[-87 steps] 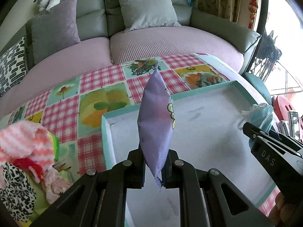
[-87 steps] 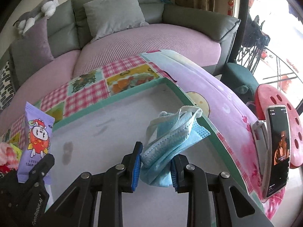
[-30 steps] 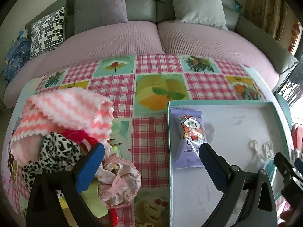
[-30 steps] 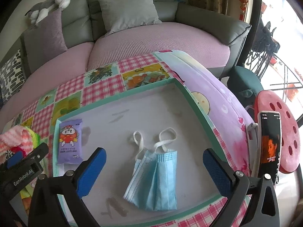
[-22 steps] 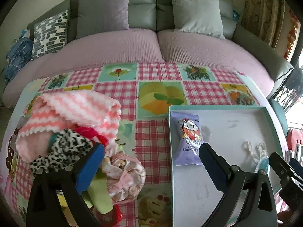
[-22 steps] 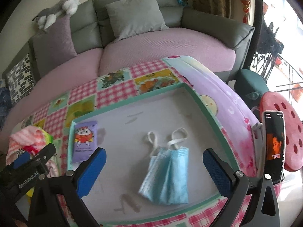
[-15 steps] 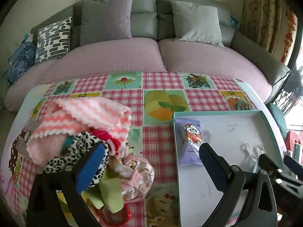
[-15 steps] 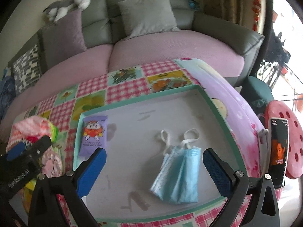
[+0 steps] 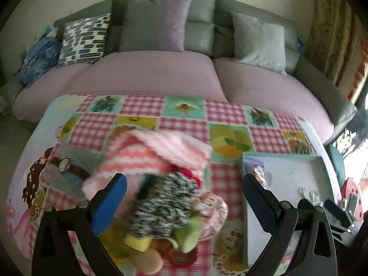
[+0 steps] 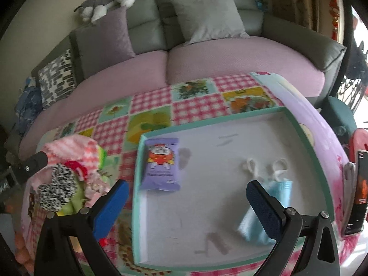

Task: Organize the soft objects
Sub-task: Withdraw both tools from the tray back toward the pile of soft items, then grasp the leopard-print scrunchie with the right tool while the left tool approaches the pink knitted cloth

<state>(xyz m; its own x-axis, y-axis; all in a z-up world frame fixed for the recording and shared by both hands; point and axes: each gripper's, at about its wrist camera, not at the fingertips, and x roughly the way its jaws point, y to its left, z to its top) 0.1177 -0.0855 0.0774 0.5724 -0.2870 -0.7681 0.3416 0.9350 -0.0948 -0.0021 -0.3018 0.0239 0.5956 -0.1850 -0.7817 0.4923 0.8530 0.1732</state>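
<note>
A pile of soft things lies on the patterned tablecloth: a pink-and-white knitted cloth [image 9: 158, 154], a black-and-white spotted cloth [image 9: 165, 204] and a pink scrunchie [image 9: 211, 207]. The pile also shows in the right wrist view [image 10: 69, 172]. My left gripper [image 9: 184, 197] is open above the pile, empty. A teal-rimmed tray [image 10: 253, 115] holds a purple wipes packet [image 10: 161, 161] and a blue face mask [image 10: 266, 209]. My right gripper [image 10: 186, 202] is open above the tray, empty.
A grey and pink sofa [image 9: 161, 73] with cushions stands behind the table. A plush toy [image 10: 105, 0] lies on its back. A phone [image 10: 361, 191] stands at the table's right edge by a red stool [image 9: 352, 188]. Yellow-green soft things [image 9: 161, 237] lie under the pile.
Both grippers let go of the wipes packet and the mask, which now lie in the tray. The left gripper has swung left over the pile. The right gripper has drawn back and turned left.
</note>
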